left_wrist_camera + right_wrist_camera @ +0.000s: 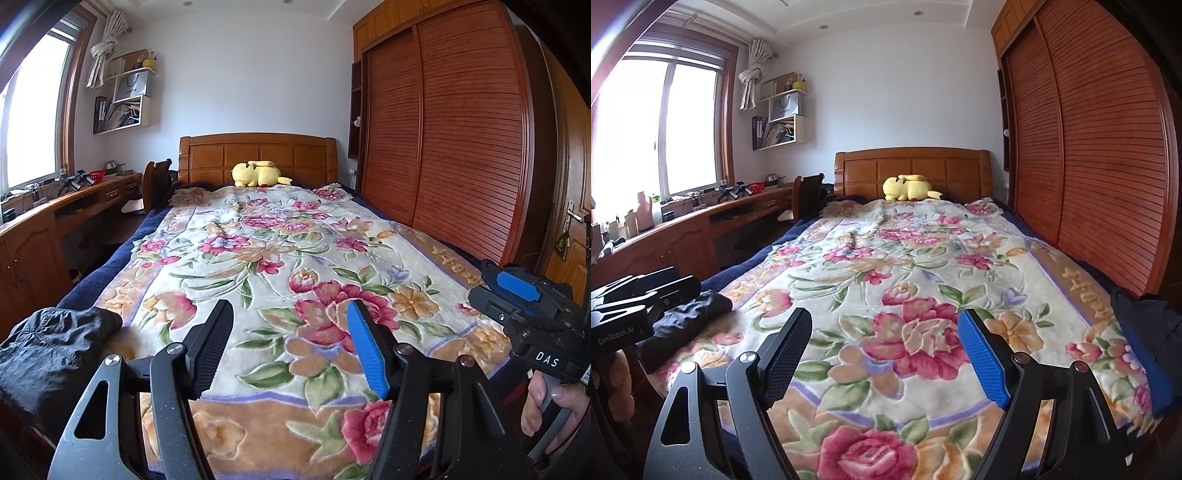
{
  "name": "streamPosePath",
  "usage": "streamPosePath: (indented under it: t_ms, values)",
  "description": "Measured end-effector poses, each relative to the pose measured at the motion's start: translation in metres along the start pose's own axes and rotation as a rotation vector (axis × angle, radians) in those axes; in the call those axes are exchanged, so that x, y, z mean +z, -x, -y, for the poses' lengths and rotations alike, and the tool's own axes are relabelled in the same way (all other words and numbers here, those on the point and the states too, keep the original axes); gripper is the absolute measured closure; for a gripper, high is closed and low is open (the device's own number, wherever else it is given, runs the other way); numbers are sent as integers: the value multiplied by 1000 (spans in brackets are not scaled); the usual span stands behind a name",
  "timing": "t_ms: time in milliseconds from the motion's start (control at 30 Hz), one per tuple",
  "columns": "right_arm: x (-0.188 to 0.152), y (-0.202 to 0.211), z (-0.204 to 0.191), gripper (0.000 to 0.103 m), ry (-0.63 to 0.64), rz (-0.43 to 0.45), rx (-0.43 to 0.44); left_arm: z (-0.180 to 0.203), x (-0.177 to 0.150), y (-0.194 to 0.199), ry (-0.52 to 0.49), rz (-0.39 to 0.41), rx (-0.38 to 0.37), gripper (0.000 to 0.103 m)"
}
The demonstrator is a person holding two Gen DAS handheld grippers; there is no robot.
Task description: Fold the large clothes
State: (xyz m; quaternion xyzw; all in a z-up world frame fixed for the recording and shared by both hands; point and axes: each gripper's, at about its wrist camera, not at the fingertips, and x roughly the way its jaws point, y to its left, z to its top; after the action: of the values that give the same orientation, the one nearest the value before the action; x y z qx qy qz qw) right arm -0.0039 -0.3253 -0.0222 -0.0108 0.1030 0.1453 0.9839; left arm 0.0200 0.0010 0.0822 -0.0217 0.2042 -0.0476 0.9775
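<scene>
A folded black garment (55, 350) lies on the near left corner of the bed's floral blanket (266, 258); it also shows in the right wrist view (687, 321). My left gripper (291, 314) is open and empty, above the foot of the bed, right of the garment. My right gripper (886, 325) is open and empty over the blanket; it shows in the left wrist view (517, 291) at the right. A dark blue cloth (1145, 332) lies at the bed's right edge, partly cut off.
A yellow plush toy (258, 173) lies by the wooden headboard (258, 151). A slatted wooden wardrobe (443, 147) runs along the right side. A wooden desk (55, 221) with clutter and a chair (157, 181) stand on the left under the window.
</scene>
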Motion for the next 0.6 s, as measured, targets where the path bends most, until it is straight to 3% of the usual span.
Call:
streamPosePath:
  t_ms: [600]
  values:
    - [5,-3,0,20,-4,-5,-3,4,-4,2,-6,9,6,38]
